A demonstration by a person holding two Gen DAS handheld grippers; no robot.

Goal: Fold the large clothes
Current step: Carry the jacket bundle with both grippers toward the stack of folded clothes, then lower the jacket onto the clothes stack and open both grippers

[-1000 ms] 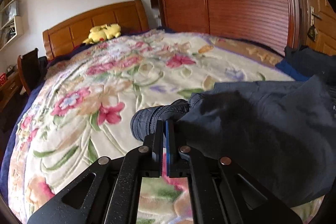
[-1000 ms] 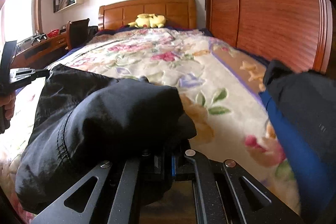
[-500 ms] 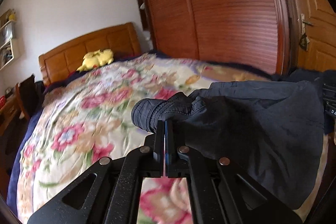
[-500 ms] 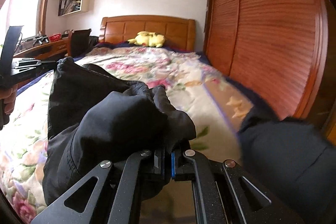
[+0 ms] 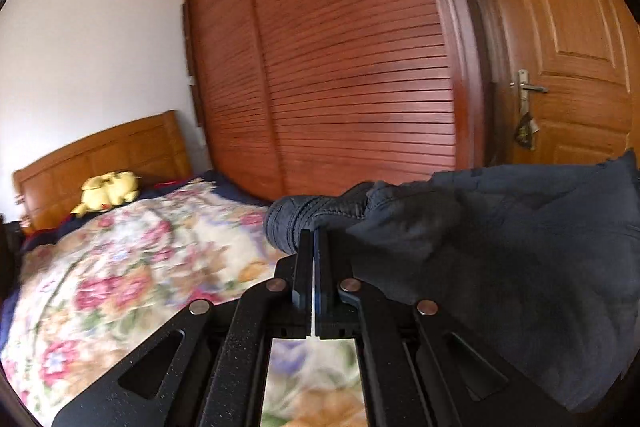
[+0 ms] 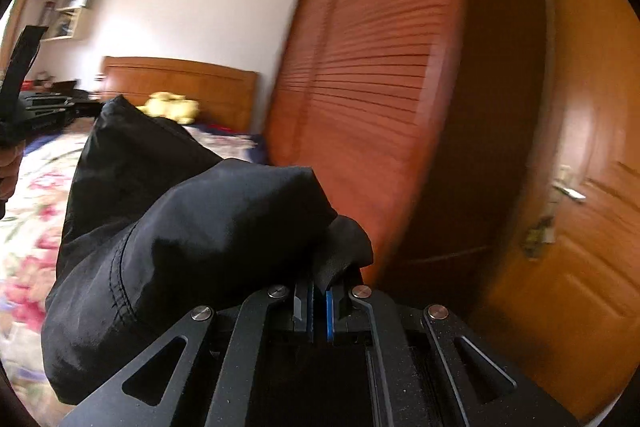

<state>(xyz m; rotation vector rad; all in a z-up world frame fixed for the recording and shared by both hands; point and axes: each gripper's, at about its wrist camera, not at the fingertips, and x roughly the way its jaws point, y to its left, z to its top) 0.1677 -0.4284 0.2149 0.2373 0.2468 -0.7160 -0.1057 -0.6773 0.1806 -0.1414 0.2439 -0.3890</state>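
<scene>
Since the earlier frames both claws have risen with the dark garment, and the bed has dropped low in both views while the wardrobe and door now fill them.

Left wrist view: the left claw is closed, pinching the ribbed cuff of the dark garment. The cloth runs from the claw tips away to the right, clear of the floral bed cover, its long axis roughly level between the two claws. The wardrobe and door stand behind. The garment's right end is cut off at the frame edge; its lower hem cannot be made out.

Right wrist view: the right claw is closed on a fold of the same garment, which bulges up and left towards the left claw's frame at the left edge. The view is motion-blurred. The bed's near edge is hidden by cloth.

Judgement: the garment hangs spanned between both claws, neither nearer; the coming lay-down depends on keeping that span taut.
</scene>
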